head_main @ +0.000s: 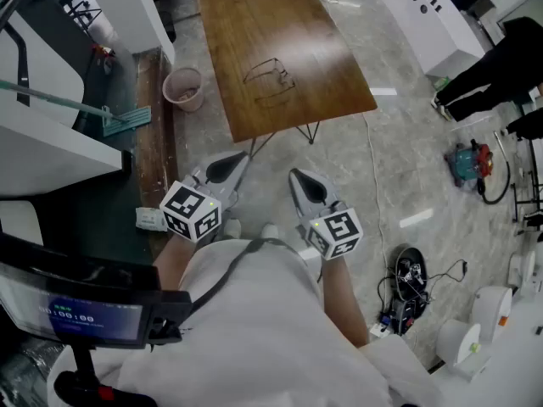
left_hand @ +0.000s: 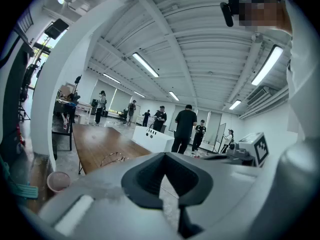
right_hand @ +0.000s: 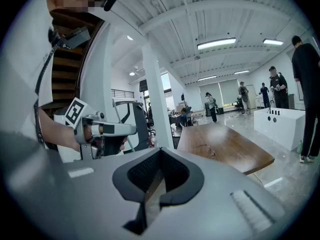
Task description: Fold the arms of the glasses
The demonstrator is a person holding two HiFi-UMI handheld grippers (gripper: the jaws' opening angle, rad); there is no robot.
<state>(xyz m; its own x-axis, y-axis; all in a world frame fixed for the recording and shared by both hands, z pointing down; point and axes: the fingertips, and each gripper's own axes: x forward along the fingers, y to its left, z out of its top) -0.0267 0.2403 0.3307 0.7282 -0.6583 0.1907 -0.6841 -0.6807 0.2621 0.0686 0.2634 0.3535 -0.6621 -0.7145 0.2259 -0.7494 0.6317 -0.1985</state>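
Observation:
A pair of thin wire-framed glasses (head_main: 270, 73) lies with its arms unfolded near the middle of the brown wooden table (head_main: 254, 24). The glasses (left_hand: 114, 157) show small in the left gripper view, and the glasses (right_hand: 207, 150) also show far off in the right gripper view. My left gripper (head_main: 238, 159) and right gripper (head_main: 296, 176) hang side by side over the floor, well short of the table's near edge. Both point toward the table. Each has its jaws together with nothing between them.
A pink bucket (head_main: 183, 87) stands on the floor left of the table. A white cabinet (head_main: 424, 15) is at the right, with a person's legs (head_main: 492, 75) beside it. A teal and red tool (head_main: 469, 161) and cables (head_main: 407, 282) lie on the floor at right. Several people stand beyond the table.

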